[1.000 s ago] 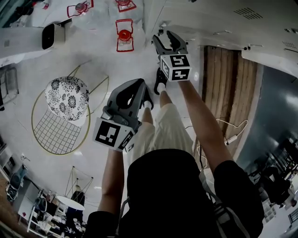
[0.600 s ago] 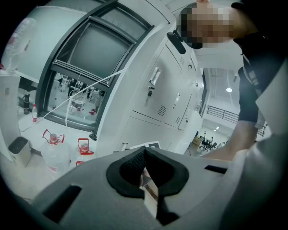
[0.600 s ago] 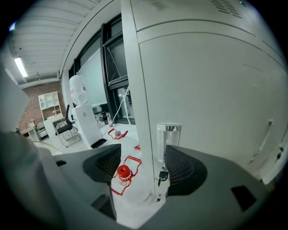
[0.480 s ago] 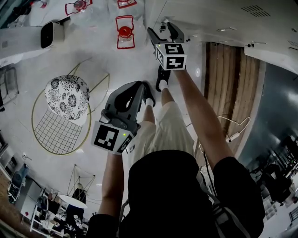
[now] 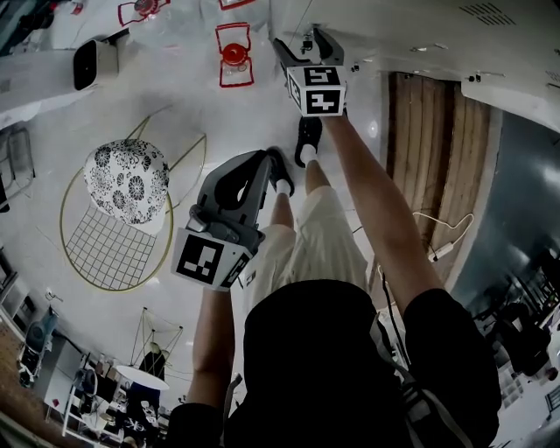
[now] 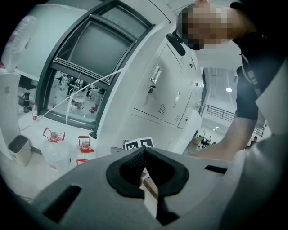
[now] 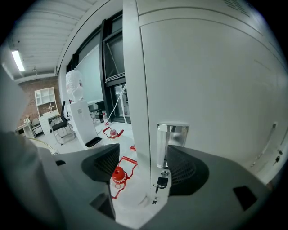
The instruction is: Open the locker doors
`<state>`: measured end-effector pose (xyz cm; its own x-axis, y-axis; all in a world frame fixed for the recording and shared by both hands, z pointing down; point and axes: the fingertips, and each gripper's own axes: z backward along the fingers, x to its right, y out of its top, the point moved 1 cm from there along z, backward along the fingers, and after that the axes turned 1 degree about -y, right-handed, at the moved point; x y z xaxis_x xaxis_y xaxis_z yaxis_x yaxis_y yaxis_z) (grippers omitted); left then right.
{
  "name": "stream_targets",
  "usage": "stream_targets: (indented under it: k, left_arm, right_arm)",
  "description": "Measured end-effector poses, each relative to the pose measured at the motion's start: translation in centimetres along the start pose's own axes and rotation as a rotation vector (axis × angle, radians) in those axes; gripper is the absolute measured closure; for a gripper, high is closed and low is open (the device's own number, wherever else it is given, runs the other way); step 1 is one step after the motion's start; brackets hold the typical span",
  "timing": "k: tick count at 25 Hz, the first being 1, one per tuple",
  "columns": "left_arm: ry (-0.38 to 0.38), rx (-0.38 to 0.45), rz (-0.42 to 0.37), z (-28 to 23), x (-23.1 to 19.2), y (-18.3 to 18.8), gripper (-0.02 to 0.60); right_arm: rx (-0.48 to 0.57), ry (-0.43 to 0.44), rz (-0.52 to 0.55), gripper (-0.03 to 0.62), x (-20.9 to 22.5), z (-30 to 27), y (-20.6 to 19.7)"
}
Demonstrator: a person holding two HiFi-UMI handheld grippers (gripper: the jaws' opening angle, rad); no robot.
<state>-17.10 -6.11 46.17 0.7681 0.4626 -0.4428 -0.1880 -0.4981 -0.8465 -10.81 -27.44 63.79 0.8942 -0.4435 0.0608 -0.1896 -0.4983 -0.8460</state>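
Note:
The white locker (image 7: 207,90) fills the right gripper view, its door bearing an upright chrome handle (image 7: 171,143) with a small key (image 7: 161,183) hanging below. My right gripper (image 7: 146,168) is held up at the door's edge. Its jaws are opening, and the handle stands between them without either pad pressing on it. In the head view the right gripper (image 5: 306,45) reaches to the locker (image 5: 394,26) at the top. My left gripper (image 5: 276,168) hangs lower, away from the locker, shut with nothing in it. In its own view the left gripper's (image 6: 144,162) pads meet, and more locker doors (image 6: 173,92) show beyond.
A wire chair with a patterned cushion (image 5: 127,179) stands at the left. Water jugs with red handles (image 5: 234,57) sit on the floor beside the locker, and a white appliance (image 5: 94,63) lies farther left. A wooden strip (image 5: 433,149) and a cable run at the right.
My right gripper has moved further toward the locker door and its jaws have spread wider. The left gripper has barely shifted.

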Motion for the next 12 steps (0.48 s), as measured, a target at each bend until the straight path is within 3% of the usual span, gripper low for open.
stream_targets:
  k: [12]
  left_arm:
    - [0.0,0.012,0.002,0.55,-0.53,-0.3,0.565]
  right_arm:
    - [0.006,-0.01,-0.003,0.276,-0.2,-0.68,0.34]
